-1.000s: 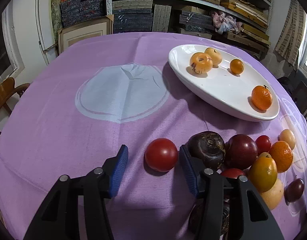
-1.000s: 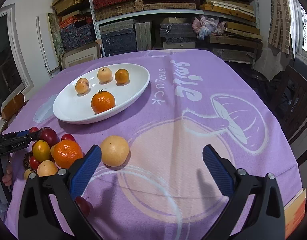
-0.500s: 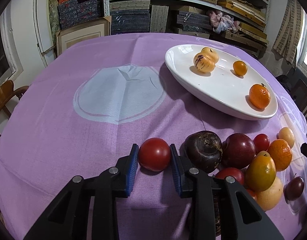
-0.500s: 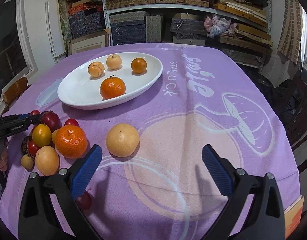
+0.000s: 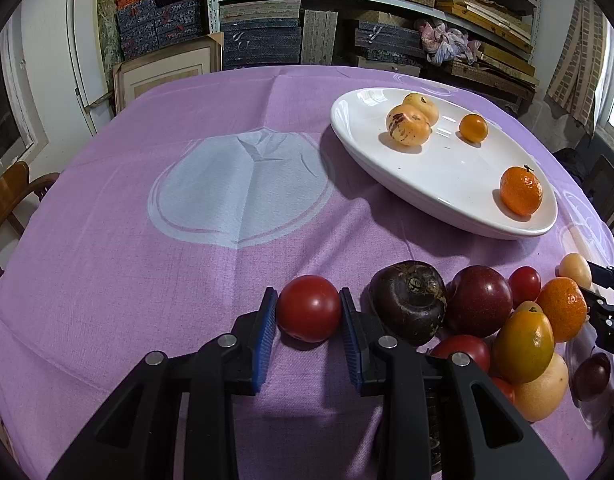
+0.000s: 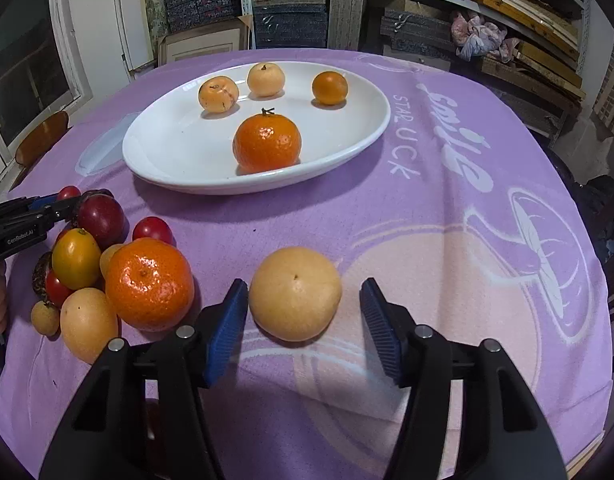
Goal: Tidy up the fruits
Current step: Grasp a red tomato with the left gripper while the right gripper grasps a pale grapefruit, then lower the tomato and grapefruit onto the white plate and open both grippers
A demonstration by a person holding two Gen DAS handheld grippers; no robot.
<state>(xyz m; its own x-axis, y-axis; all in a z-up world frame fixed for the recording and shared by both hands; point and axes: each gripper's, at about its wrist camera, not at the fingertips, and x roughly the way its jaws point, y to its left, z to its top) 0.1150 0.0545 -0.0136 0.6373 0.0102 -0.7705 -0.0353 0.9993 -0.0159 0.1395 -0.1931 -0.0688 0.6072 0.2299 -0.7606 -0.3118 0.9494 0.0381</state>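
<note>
My left gripper (image 5: 309, 330) is shut on a red tomato (image 5: 309, 308) that rests on the purple cloth. To its right lies a pile of fruit led by a dark purple mangosteen (image 5: 409, 304) and a dark red plum (image 5: 479, 300). My right gripper (image 6: 301, 320) is closing around a pale yellow round fruit (image 6: 295, 292); the left pad is at its skin, while the right pad stands clear of it. A white oval plate (image 6: 175, 148) holds several orange and yellow fruits, among them a mandarin (image 6: 266, 142). The left gripper (image 6: 47, 210) also shows at the left edge of the right wrist view.
A big orange (image 6: 149, 284) and a yellow fruit (image 6: 89, 324) lie just left of my right gripper. Shelves of stacked boxes (image 5: 263, 36) stand behind the table. A wooden chair (image 5: 7, 200) is at the left edge. The right gripper's tip (image 5: 607, 304) pokes in beside the pile.
My left gripper closed onto the red tomato and has held still since. My right gripper moved forward and down to the pale yellow fruit, and its jaws narrowed around it.
</note>
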